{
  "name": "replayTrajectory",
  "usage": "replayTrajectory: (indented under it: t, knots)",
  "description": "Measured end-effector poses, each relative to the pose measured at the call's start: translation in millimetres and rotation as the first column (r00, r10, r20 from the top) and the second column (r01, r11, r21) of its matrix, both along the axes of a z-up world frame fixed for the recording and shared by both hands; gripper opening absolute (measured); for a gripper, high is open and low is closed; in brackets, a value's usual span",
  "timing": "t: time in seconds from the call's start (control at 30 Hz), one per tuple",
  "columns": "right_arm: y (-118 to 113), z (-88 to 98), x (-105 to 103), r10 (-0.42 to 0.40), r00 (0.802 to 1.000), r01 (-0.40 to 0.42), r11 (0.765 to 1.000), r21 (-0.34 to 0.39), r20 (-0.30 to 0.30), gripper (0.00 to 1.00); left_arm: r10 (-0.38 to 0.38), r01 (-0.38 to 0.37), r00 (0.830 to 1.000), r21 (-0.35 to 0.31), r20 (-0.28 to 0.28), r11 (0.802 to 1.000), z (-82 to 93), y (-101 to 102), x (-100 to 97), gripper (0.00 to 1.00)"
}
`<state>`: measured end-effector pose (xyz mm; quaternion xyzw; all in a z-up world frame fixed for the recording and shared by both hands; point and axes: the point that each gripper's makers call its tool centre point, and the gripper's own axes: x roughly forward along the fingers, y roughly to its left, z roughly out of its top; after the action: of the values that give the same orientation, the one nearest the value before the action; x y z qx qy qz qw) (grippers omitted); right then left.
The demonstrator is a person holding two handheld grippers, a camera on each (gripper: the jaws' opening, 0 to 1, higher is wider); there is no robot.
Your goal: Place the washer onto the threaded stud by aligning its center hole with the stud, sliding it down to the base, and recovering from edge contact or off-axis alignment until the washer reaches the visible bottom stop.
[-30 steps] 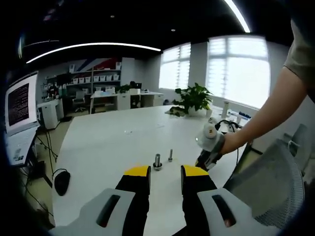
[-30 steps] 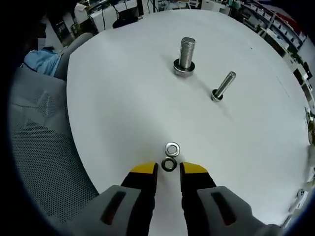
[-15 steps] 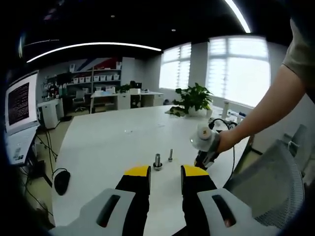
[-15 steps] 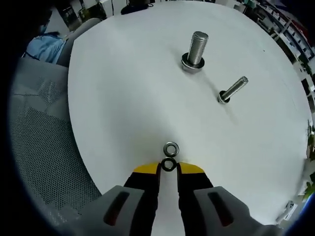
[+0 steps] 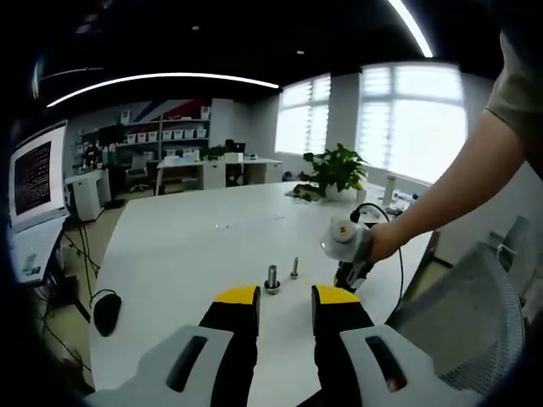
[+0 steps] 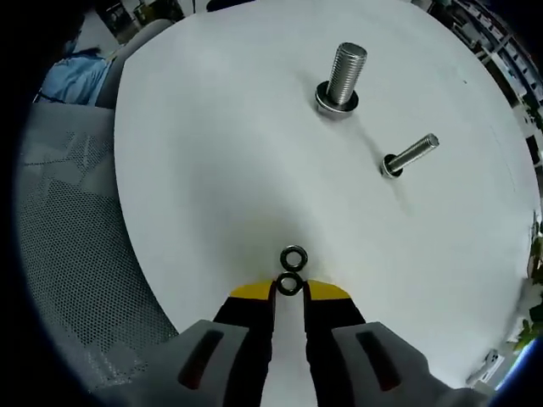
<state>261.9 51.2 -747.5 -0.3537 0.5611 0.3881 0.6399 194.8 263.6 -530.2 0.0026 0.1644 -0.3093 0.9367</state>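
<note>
- The right claw [image 6: 289, 290] is pinching a washer [image 6: 289, 285] on the white surface [image 6: 212, 170], beside another washer [image 6: 293, 257].
- The left claw [image 5: 284, 297] is hanging open, holding nothing, facing the large stud [image 5: 271, 277].

Between the yellow tips of my right gripper [image 6: 289, 289] I hold a small dark metal ring washer [image 6: 289, 285], pinched at its edges and lying flat just over the white tabletop [image 6: 212, 170]. A second washer, a shiny silver ring [image 6: 293, 257], lies flat on the table, touching the dark one on its far side. Well beyond them the thick threaded steel stud [image 6: 346, 73] stands upright, with a washer already seated at its base [image 6: 336, 103]. To its right, a little nearer, a thinner steel bolt [image 6: 411, 156] stands on its head too. From my left gripper view the stud [image 5: 271, 277] and the thin bolt [image 5: 294, 268] stand close together.
</note>
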Motion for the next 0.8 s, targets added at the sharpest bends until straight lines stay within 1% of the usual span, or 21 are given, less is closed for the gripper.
replayTrajectory:
  t: [0.17, 0.2, 0.23, 0.3, 0.37, 0.47, 0.53, 0.6, 0.8]
  knots:
    - [3.3, 0.1, -1.2, 0.038, 0.999, -0.038, 0.998, -0.041, 0.008, 0.14, -0.004, 0.004, 1.000, 0.002, -0.001, 1.000, -0.4, -0.9, -0.2, 0.22]
    - [3.3, -0.1, -0.8, 0.035, 0.999, -0.035, 0.998, -0.045, 0.005, 0.14, -0.005, 0.005, 1.000, 0.002, -0.002, 1.000, -0.7, -1.1, -0.2, 0.22]
    - [4.2, 0.7, -0.2, 0.011, 1.000, -0.011, 0.999, -0.045, -0.004, 0.13, -0.005, 0.005, 1.000, 0.003, -0.002, 1.000, -0.8, -1.1, -0.2, 0.22]
    - [3.3, 0.2, 2.0, -0.019, 1.000, 0.019, 0.999, -0.034, -0.011, 0.13, -0.004, 0.004, 1.000, 0.006, -0.002, 1.000, -1.1, -0.8, -0.3, 0.22]
    - [1.8, 0.0, 2.4, -0.026, 1.000, 0.026, 0.999, -0.025, -0.014, 0.13, -0.002, 0.002, 1.000, 0.007, -0.003, 1.000, -1.5, -0.6, -0.2, 0.22]
    - [0.8, 0.7, 0.6, -0.026, 1.000, 0.026, 1.000, -0.006, 0.003, 0.13, 0.000, 0.000, 1.000, 0.005, 0.000, 1.000, -0.6, 0.0, 0.3, 0.22]
    - [-0.1, 0.7, 0.7, -0.054, 0.998, 0.053, 0.998, 0.022, 0.020, 0.13, 0.006, -0.006, 1.000, 0.003, 0.001, 1.000, -0.3, 1.1, 0.7, 0.22]
    - [-0.3, 1.7, 0.0, -0.063, 0.998, 0.062, 0.997, 0.046, 0.031, 0.13, 0.008, -0.008, 1.000, 0.006, 0.003, 1.000, -0.4, 1.7, 1.0, 0.22]
    - [-2.3, 1.4, -0.2, -0.095, 0.995, 0.093, 0.994, 0.058, 0.035, 0.13, 0.009, -0.009, 1.000, 0.015, 0.006, 1.000, -0.7, 1.4, 1.0, 0.22]
